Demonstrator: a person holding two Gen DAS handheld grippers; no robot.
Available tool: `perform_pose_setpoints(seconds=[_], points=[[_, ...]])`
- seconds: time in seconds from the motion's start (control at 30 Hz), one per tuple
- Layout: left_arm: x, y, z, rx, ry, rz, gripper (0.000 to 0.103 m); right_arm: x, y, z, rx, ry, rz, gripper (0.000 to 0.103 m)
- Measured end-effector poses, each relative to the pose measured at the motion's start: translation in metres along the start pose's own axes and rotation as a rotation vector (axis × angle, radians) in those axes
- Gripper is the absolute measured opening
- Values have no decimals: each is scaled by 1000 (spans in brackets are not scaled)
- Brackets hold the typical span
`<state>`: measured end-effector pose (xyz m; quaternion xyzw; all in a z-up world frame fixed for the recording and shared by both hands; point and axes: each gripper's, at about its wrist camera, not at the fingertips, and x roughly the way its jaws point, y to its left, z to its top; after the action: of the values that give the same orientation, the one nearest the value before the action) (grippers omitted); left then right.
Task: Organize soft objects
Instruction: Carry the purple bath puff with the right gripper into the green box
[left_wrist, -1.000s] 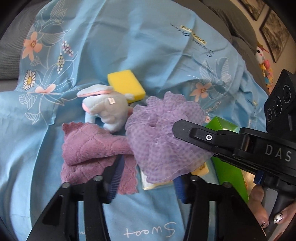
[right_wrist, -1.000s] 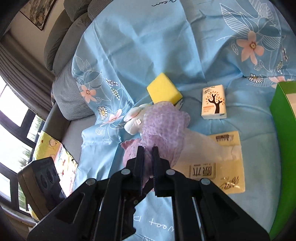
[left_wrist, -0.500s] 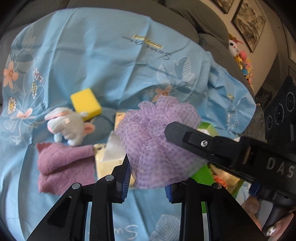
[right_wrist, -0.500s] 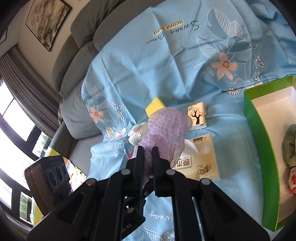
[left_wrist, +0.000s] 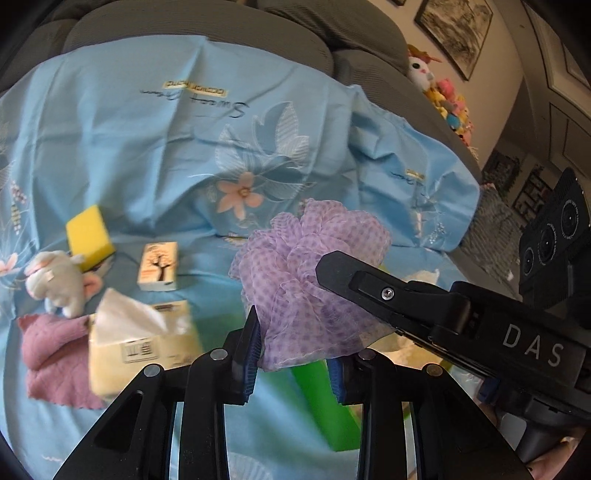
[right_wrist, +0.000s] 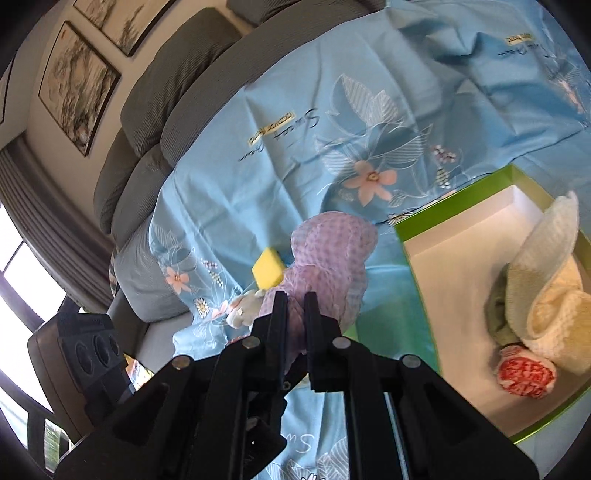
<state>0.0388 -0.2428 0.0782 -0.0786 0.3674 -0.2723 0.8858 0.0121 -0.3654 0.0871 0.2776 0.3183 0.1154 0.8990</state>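
The right gripper (right_wrist: 295, 314) is pinching the loofah (right_wrist: 328, 266) just left of the green box (right_wrist: 458, 195), above the sheet. The left gripper (left_wrist: 293, 347) is spread around it. Carry it over the box's rim, clear of the towels (right_wrist: 546, 295), before releasing.

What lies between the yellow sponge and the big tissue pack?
In the left wrist view, a small tissue packet printed with a tree lies on the blue sheet between the yellow sponge and the big tissue pack.
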Motion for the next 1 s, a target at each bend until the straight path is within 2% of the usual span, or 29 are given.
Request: perform_pose_setpoints(seconds=[0.33, 0.43, 0.6, 0.77, 1.0], points=[[57, -47, 12, 67, 83, -70, 32, -27, -58, 21, 101, -81, -116, 11], [75, -56, 12, 61, 114, -86, 32, -30, -78, 26, 149, -93, -127, 11], [104, -69, 10, 74, 147, -100, 32, -32, -106, 31, 193, -112, -202, 11], [132, -70, 4, 63, 228, -104, 32, -23, -132, 32, 250, -88, -244, 11], [153, -70, -5, 61, 294, -88, 32, -10, -156, 32, 299, -39, -319, 12]])
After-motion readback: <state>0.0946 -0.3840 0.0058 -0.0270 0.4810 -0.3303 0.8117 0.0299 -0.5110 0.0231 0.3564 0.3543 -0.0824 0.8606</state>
